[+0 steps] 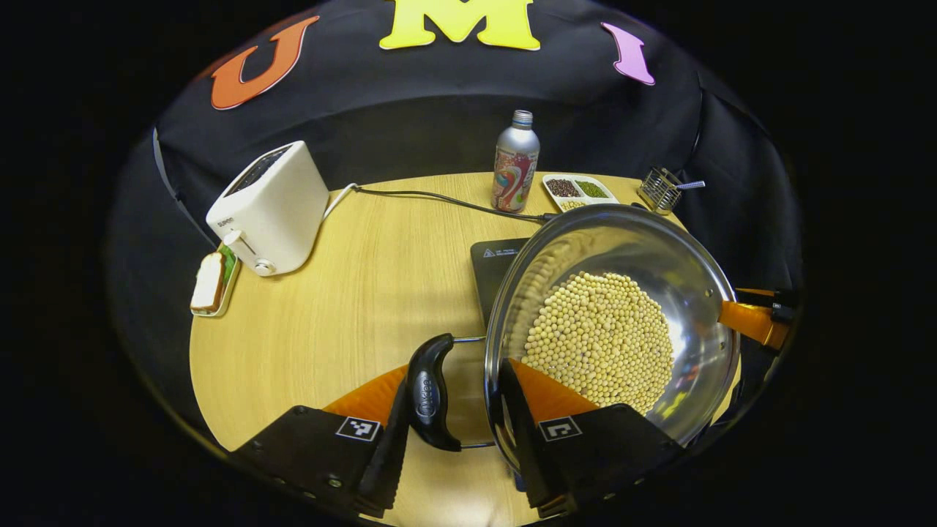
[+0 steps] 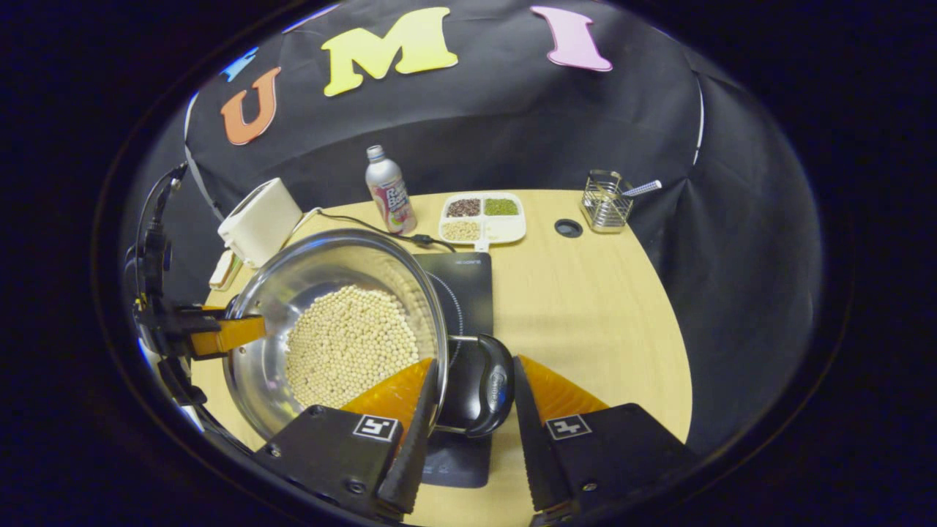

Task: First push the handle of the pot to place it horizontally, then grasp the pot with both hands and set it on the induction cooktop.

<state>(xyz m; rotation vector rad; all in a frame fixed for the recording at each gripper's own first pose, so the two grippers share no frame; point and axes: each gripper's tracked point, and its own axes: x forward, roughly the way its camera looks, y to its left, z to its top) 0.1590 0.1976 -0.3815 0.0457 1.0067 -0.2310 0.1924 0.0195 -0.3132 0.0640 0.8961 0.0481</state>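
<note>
A steel pot (image 1: 688, 256) full of pale beans (image 1: 600, 337) hangs tilted between both grippers, partly over the black induction cooktop (image 1: 498, 263). My left gripper (image 1: 454, 377) is shut across the pot's black side handle (image 1: 428, 391) and the rim, one finger outside the handle and one inside the pot wall. In the right gripper view my right gripper (image 2: 476, 364) clamps the opposite black handle (image 2: 498, 384) and the rim of the pot (image 2: 307, 271) the same way, above the cooktop (image 2: 468, 293). Each view shows the other gripper at the pot's far side.
On the round wooden table (image 2: 600, 307) stand a white toaster (image 1: 271, 205), a metal bottle (image 1: 516, 161), a divided tray of grains (image 2: 483, 216) and a wire basket (image 2: 606, 201). A sandwich on a small dish (image 1: 212, 282) lies by the toaster. A black cable (image 1: 439, 197) runs to the cooktop.
</note>
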